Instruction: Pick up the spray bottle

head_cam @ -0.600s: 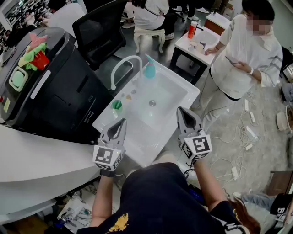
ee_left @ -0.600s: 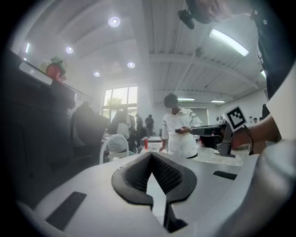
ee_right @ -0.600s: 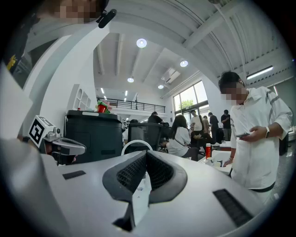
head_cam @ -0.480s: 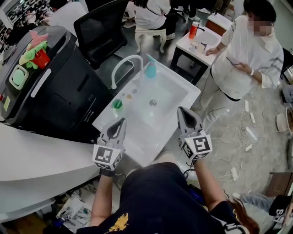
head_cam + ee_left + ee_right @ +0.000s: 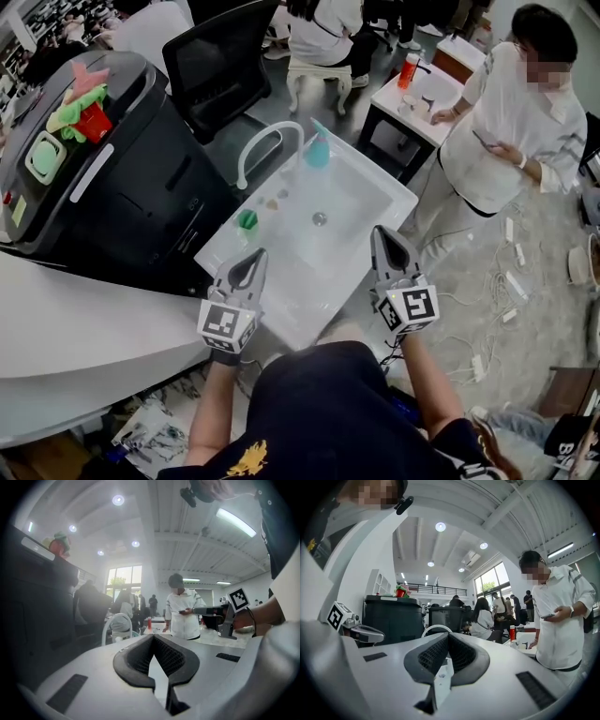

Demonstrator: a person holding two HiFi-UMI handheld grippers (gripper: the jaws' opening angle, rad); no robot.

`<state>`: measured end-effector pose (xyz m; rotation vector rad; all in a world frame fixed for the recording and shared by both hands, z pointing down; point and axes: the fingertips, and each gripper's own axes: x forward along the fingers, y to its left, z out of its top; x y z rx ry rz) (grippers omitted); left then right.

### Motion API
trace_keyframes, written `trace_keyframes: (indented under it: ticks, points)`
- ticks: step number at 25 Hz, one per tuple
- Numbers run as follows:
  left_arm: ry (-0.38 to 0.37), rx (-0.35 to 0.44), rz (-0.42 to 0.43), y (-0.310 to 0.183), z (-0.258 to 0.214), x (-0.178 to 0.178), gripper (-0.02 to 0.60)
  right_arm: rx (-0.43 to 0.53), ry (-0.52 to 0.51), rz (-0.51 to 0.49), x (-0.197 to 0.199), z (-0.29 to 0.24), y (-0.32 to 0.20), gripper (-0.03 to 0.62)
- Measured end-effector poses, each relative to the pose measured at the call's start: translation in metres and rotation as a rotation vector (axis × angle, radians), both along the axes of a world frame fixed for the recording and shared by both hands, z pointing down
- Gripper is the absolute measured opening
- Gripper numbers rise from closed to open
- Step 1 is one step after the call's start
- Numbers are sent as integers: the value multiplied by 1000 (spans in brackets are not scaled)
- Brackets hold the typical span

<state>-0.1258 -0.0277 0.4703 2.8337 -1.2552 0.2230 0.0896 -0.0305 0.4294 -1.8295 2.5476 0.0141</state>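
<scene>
The teal spray bottle [image 5: 317, 150] stands upright at the far end of the white sink [image 5: 384, 187], beside the curved white faucet [image 5: 267, 141]. Both grippers hover level over the sink's near edge, well short of the bottle. My left gripper [image 5: 255, 255] is shut with nothing in it; its tips [image 5: 153, 637] meet. My right gripper [image 5: 380, 232] is also shut and empty, its tips [image 5: 448, 634] together. In the right gripper view the faucet [image 5: 436, 629] shows past the jaws.
A small green object [image 5: 247, 219] lies on the sink's left ledge, and the drain [image 5: 320, 218] sits mid-basin. A large black machine [image 5: 112, 187] stands at the left. A person in white [image 5: 506, 141] stands at the right, above cables on the floor [image 5: 487, 309].
The whole head view has shifted slightly down and to the right. Both grippers keep the same place relative to the sink and stay shut.
</scene>
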Motion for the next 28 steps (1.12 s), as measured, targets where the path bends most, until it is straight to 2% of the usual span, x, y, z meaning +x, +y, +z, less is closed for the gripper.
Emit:
trace_keyframes:
  ticks: [9, 16, 28]
  points:
    - [-29, -3, -10, -24, -14, -4, 15, -39, 29, -23, 6, 0, -48, 6]
    - [-31, -36, -38, -47, -5, -2, 15, -86, 23, -28, 13, 19, -83, 32]
    - [-35, -45, -52, -94, -4, 16, 16, -148, 35, -62, 24, 59, -167, 245]
